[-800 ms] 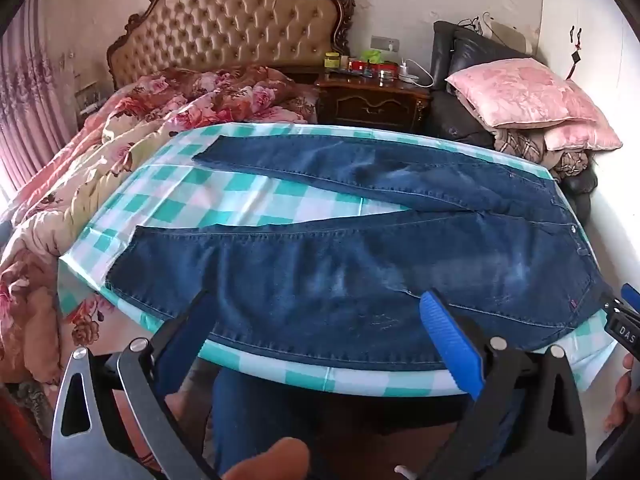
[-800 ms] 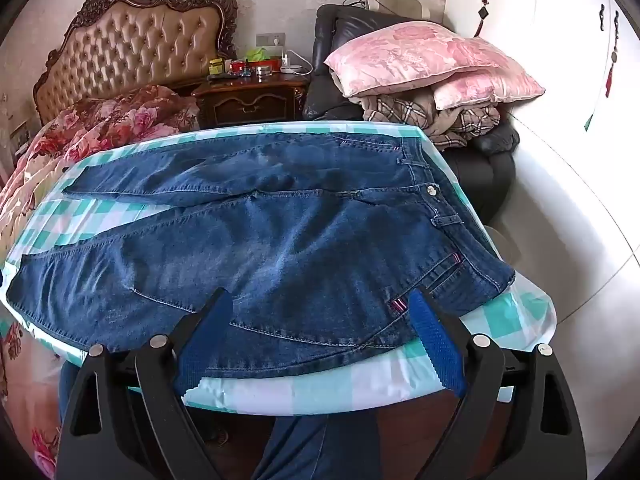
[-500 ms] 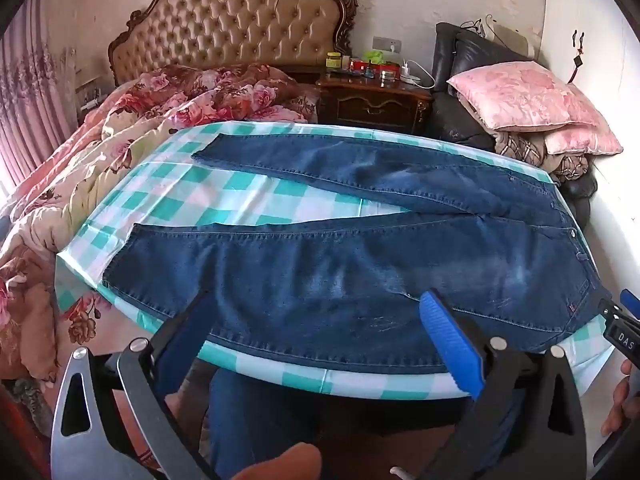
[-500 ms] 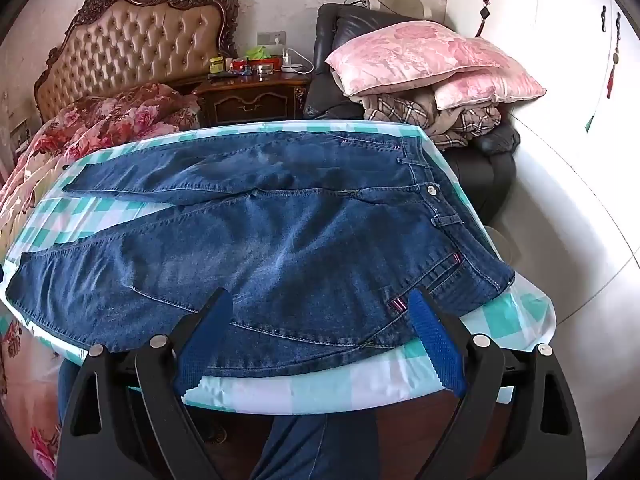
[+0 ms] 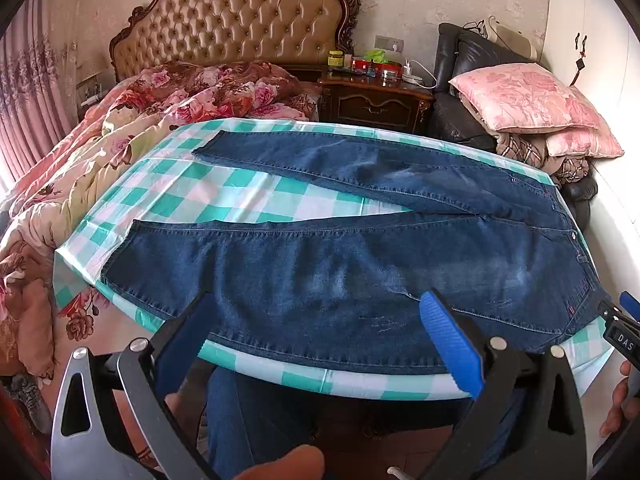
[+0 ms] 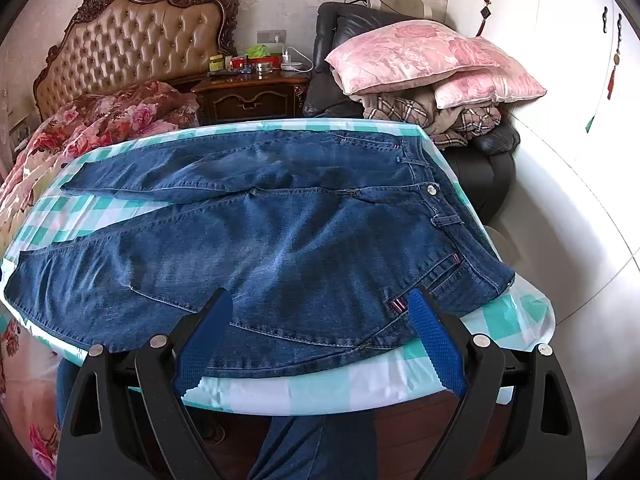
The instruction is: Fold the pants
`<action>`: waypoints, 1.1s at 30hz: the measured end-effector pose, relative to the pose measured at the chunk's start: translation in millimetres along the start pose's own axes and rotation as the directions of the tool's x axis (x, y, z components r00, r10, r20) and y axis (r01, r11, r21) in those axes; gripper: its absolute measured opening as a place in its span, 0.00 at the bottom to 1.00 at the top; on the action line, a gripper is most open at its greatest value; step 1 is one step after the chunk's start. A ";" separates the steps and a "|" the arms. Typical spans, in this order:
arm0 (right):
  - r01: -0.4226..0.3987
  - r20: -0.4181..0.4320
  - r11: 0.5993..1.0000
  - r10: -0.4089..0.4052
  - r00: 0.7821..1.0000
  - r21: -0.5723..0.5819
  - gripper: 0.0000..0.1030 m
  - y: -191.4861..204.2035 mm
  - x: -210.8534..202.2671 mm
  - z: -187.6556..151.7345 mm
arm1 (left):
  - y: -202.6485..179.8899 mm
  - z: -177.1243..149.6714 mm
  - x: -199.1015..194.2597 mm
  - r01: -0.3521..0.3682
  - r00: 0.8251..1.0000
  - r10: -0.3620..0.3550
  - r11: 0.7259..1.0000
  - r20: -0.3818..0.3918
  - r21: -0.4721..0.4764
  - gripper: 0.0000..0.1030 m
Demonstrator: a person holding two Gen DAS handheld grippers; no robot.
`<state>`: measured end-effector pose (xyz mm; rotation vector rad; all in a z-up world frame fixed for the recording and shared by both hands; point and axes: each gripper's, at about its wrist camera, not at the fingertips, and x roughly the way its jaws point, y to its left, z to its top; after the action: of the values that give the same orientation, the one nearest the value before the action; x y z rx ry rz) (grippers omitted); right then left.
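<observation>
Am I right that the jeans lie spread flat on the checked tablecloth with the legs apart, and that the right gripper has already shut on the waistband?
Not quite: the right gripper is open, jaws apart, holding nothing, as the right wrist view shows. The jeans do lie flat, legs apart, on the checked tablecloth.

The right gripper is cut off by the left wrist view's edge, so its jaws cannot be judged there. Jars on the nightstand are too small to identify (labels unreadable).
</observation>
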<state>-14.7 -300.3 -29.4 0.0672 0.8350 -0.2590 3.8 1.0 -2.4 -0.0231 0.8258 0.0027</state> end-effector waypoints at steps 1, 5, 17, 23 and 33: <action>0.000 0.000 1.000 0.000 1.000 0.002 0.84 -0.5 0.1 0.3 | 0.4 0.1 0.4 0.001 1.000 -0.001 1.000 -0.001 -0.001 0.99; 0.000 0.000 1.000 0.000 1.000 0.002 0.84 -0.2 0.1 0.0 | 2.0 -0.4 1.4 0.001 1.000 -0.001 1.000 -0.002 -0.003 0.99; -0.003 0.002 1.000 0.003 1.000 0.004 0.84 -2.0 -0.1 1.5 | 3.8 -0.7 1.6 0.001 1.000 -0.001 1.000 -0.001 -0.003 0.99; -0.003 0.004 1.000 0.003 1.000 0.004 0.84 -1.5 -0.3 2.9 | 4.8 -0.8 2.4 0.002 1.000 -0.002 1.000 -0.001 -0.004 0.99; -0.003 0.005 1.000 0.003 1.000 0.004 0.84 -0.9 -1.7 4.4 | 3.6 -0.6 1.7 0.000 1.000 0.000 1.000 -0.001 -0.003 0.99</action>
<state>-12.8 -301.6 -25.1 0.0713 0.8292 -0.2582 4.5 4.6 -4.2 -0.0265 0.8272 0.0040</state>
